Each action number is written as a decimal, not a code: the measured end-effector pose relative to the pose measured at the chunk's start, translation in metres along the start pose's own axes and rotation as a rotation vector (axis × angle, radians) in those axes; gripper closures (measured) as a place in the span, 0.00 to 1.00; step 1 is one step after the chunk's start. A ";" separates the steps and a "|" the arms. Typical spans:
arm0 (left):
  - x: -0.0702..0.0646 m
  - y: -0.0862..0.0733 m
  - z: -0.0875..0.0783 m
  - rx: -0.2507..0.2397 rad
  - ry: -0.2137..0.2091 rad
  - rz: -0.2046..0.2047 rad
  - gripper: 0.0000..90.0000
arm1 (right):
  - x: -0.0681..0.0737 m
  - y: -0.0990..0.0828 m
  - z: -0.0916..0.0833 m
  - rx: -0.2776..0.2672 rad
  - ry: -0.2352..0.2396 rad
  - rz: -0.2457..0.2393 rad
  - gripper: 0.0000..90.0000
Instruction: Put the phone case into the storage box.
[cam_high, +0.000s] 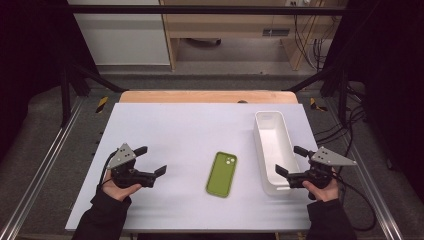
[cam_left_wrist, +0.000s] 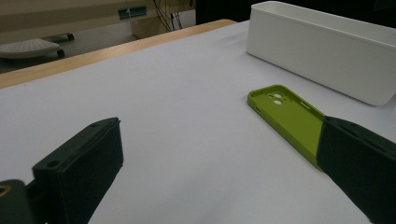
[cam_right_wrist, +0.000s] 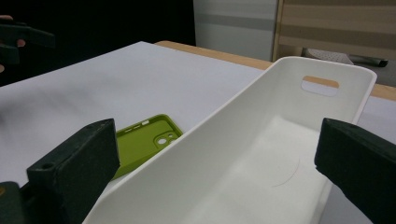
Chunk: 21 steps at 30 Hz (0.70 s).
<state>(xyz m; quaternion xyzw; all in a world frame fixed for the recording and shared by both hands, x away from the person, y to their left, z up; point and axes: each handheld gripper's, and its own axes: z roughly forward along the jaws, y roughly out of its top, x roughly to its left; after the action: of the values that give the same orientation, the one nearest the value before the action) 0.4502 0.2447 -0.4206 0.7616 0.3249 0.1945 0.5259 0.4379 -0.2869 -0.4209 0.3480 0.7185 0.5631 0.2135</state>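
A green phone case (cam_high: 222, 174) lies on the white table top (cam_high: 190, 130), inner side up, camera cutout at its far end. To its right stands a long white bin (cam_high: 260, 150), empty inside. My left gripper (cam_high: 154, 160) rests open near the table's front left, pointing right toward the case. My right gripper (cam_high: 287, 160) is open at the bin's near end. In the left gripper view the case (cam_left_wrist: 287, 116) lies ahead, partly behind the right jaw, with the bin (cam_left_wrist: 322, 56) beyond. The right gripper view looks into the bin (cam_right_wrist: 224, 154), with the case (cam_right_wrist: 144, 140) to its left.
The white sheet ends in a wooden table edge (cam_high: 207, 96) at the back. Metal frame rails (cam_high: 45, 165) run along both sides of the table. Cables (cam_high: 357, 200) trail at the right. The other hand's gripper (cam_right_wrist: 18, 39) appears far off at the upper left of the right gripper view.
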 end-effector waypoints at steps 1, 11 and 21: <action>-0.003 0.000 0.003 0.003 -0.002 0.003 0.01 | 0.000 0.000 0.000 -0.001 0.000 0.000 0.01; -0.014 0.005 0.012 0.021 -0.017 0.010 0.01 | 0.000 0.000 0.000 -0.003 -0.001 -0.003 0.01; -0.021 0.009 0.020 0.038 -0.024 0.010 0.01 | 0.000 0.000 0.000 0.003 -0.001 -0.003 0.01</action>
<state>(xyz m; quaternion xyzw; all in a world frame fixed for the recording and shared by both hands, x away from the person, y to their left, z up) 0.4507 0.2149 -0.4188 0.7752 0.3183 0.1820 0.5144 0.4380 -0.2868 -0.4210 0.3473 0.7197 0.5617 0.2142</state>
